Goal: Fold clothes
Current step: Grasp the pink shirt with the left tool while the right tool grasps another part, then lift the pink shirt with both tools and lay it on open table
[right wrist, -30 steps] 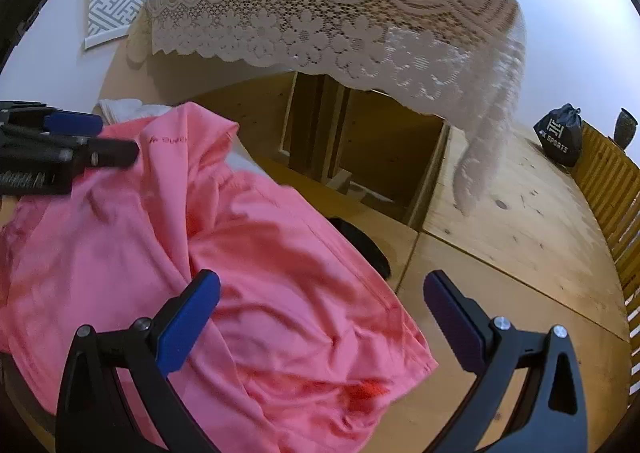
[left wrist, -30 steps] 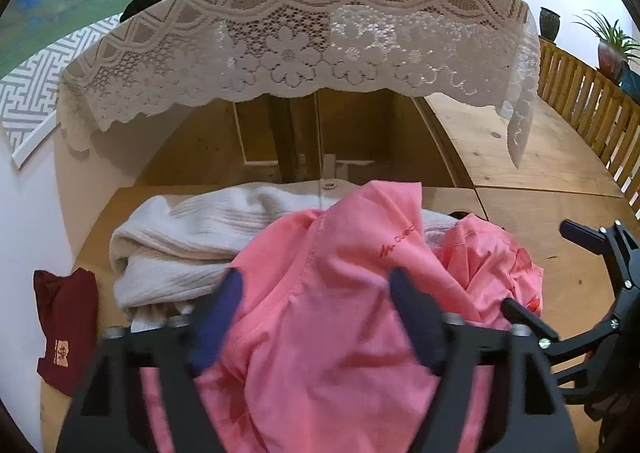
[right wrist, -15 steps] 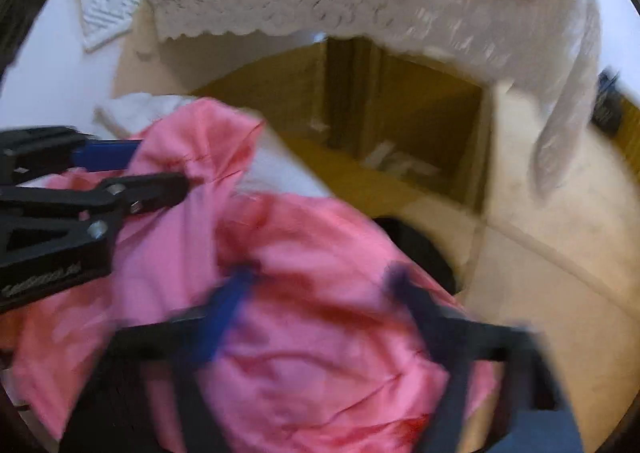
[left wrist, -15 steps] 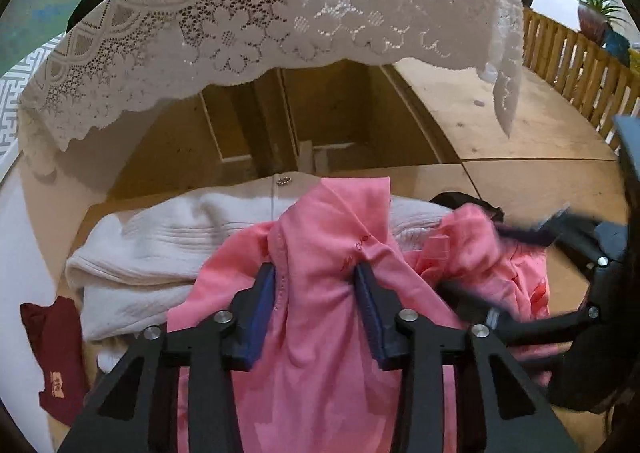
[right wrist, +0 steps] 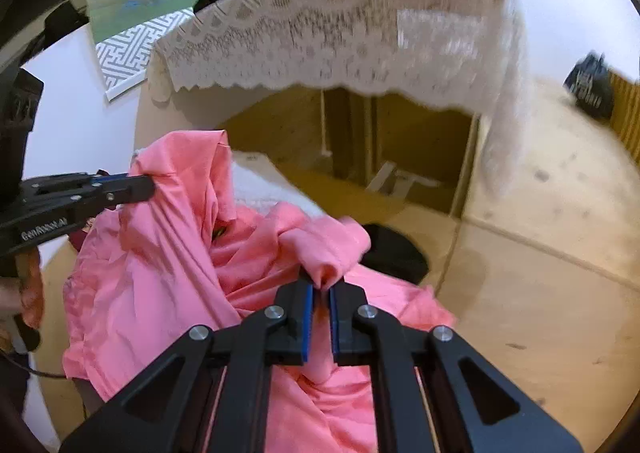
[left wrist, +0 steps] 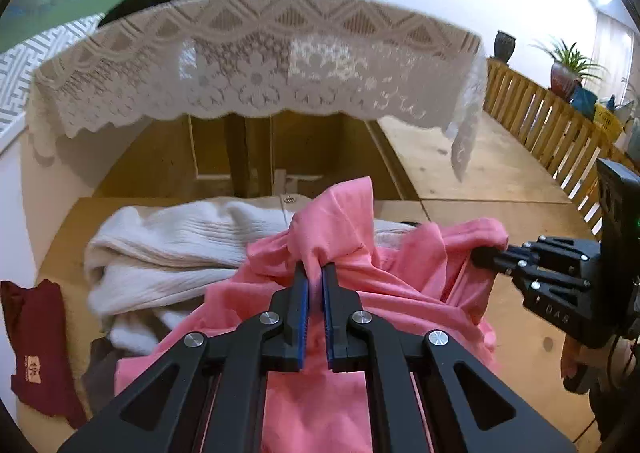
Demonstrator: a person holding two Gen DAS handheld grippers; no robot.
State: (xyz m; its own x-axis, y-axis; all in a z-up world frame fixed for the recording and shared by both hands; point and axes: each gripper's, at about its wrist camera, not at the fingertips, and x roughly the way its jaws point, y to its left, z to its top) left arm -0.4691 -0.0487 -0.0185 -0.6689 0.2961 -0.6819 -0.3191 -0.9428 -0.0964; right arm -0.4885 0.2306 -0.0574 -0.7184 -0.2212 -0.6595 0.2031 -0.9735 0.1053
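The left gripper (left wrist: 315, 273) pinched a raised ridge of the pink shirt (left wrist: 360, 333), and the right gripper (right wrist: 322, 287) nipped another bunch, likely to spread it; the shirt sagged, crumpled, over a white garment (left wrist: 168, 249) on the wooden table (left wrist: 516, 301).

Two wrist views, each looking forward along its own fingers, close over the pink shirt (left wrist: 360, 317), both facing the lace-covered table (right wrist: 340, 37)
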